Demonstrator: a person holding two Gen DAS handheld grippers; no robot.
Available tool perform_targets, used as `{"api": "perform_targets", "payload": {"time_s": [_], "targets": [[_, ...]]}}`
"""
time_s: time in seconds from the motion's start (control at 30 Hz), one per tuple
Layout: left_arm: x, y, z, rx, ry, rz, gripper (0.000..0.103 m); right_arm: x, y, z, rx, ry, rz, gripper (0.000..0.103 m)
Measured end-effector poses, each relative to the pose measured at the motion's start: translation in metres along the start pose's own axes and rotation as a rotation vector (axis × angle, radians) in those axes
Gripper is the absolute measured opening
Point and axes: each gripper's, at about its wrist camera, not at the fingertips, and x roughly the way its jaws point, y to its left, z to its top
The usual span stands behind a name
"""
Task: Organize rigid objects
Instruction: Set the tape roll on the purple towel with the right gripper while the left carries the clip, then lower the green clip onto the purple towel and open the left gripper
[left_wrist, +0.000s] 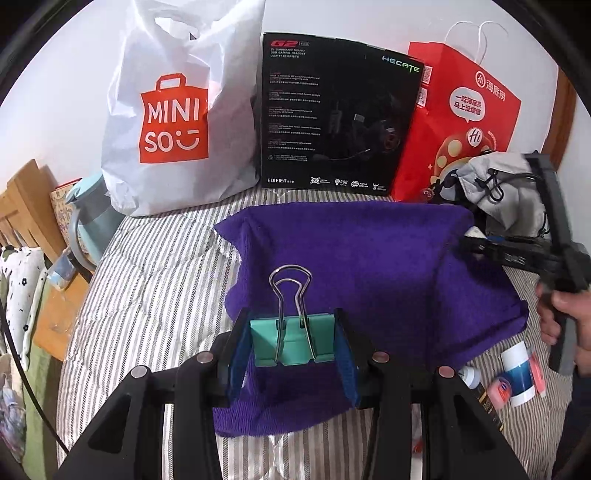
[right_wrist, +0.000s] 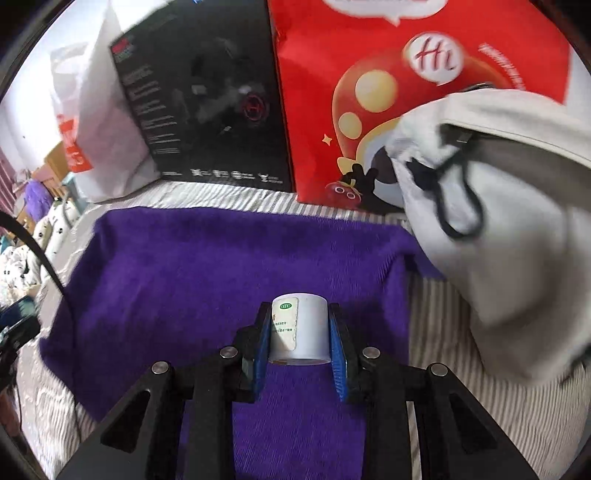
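While you hold both tools over the purple towel (left_wrist: 369, 258) on the striped bed (left_wrist: 155, 266), three big containers stand in a row at 12 o'clock: a white shopping bag (left_wrist: 177, 110), a black headset box (left_wrist: 332, 110) and a red paper bag (left_wrist: 461, 122). You cannot see what is inside any of them. A grey drawstring pouch (right_wrist: 498, 229) lies at 2 o'clock by the red bag, and its mouth looks dark, so its inside is hidden too.

Your left gripper (left_wrist: 293, 345) has its fingers clamped on a green binder clip (left_wrist: 291, 343), whose silver wire handles stick up. Your right gripper (right_wrist: 300, 334) has its fingers squeezed on a small white bottle (right_wrist: 300, 328) with a paper label.

Only the left view shows your right hand (left_wrist: 569, 314) at 3 o'clock, wrapped around its black tool, and some small bottles (left_wrist: 517, 373) lying on the bed at 4 o'clock. Only the right view shows the white bottle up close.

Both tools sit low and point toward the bags.
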Motion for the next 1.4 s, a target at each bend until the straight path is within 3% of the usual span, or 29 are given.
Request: {"api": "perform_targets", "payload": {"time_s": [0.2,0.43,0.57,0.6,0.8,1.23,1.4], "targets": [[0.011,0.001,0.002,-0.002,0.013,-0.009,0.040,0.036,-0.001,0.013,-0.022,0.065,-0.073,0.029],[0.026,0.003,0.006,-0.015,0.029,-0.017,0.040,0.040,0.002,0.018,-0.057,0.086,-0.089,0.031],[0.033,0.001,0.013,-0.013,0.030,-0.016,0.040,0.036,0.002,0.015,-0.075,0.106,-0.114,0.048],[0.034,0.000,0.014,-0.014,0.031,-0.016,0.040,0.033,0.001,0.015,-0.077,0.110,-0.107,0.048],[0.048,-0.001,0.023,-0.028,0.033,-0.019,0.040,-0.005,0.001,-0.003,-0.077,0.078,-0.049,0.048],[0.098,-0.012,0.050,-0.054,0.073,-0.009,0.040,-0.107,-0.003,-0.079,-0.059,-0.009,0.005,0.048],[0.114,-0.021,0.049,-0.014,0.119,0.029,0.040,-0.118,-0.012,-0.101,-0.031,0.003,-0.015,0.048]]}}
